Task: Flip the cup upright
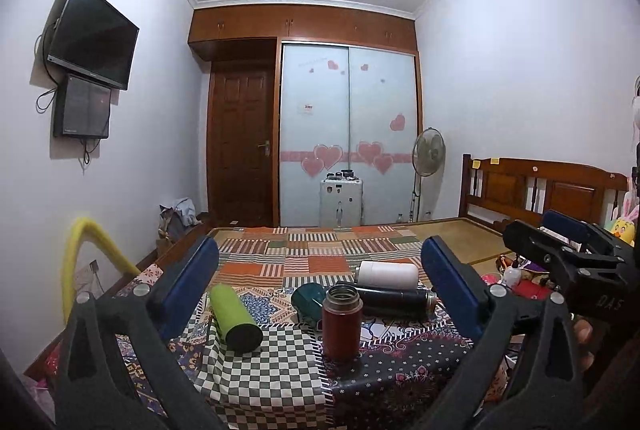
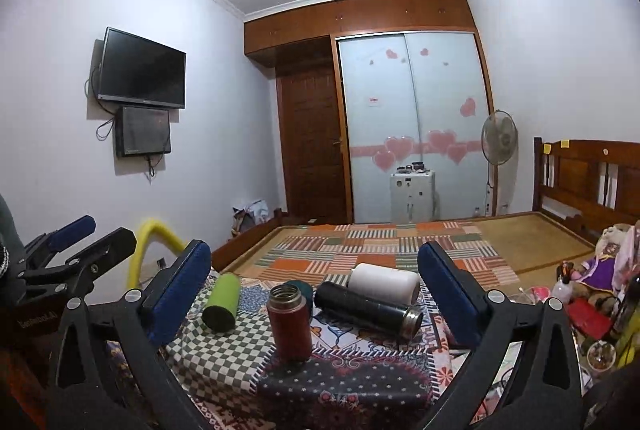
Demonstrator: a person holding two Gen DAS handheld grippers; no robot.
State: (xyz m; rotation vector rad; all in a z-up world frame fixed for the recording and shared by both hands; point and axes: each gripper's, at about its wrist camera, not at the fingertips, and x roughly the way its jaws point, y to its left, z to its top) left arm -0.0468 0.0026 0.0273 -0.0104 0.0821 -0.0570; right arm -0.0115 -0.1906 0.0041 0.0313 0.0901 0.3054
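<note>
Several cups sit on a patchwork cloth [image 1: 280, 382] on the bed. A red flask [image 1: 341, 322] stands upright with its mouth open; it also shows in the right wrist view [image 2: 289, 322]. A green cup [image 1: 234, 318] [image 2: 221, 302], a black flask [image 1: 394, 303] [image 2: 370, 308], a white cup [image 1: 387, 275] [image 2: 384, 284] and a teal cup [image 1: 308, 300] lie on their sides. My left gripper [image 1: 320, 294] and right gripper [image 2: 316, 294] are both open and empty, held back from the cups.
The bed's wooden headboard [image 1: 544, 190] is at the right, with toys and clutter [image 2: 592, 282] beside it. A yellow curved tube [image 1: 92, 254] rises at the left. A fan [image 1: 429, 154], a white appliance [image 1: 341, 202] and a wardrobe stand far behind.
</note>
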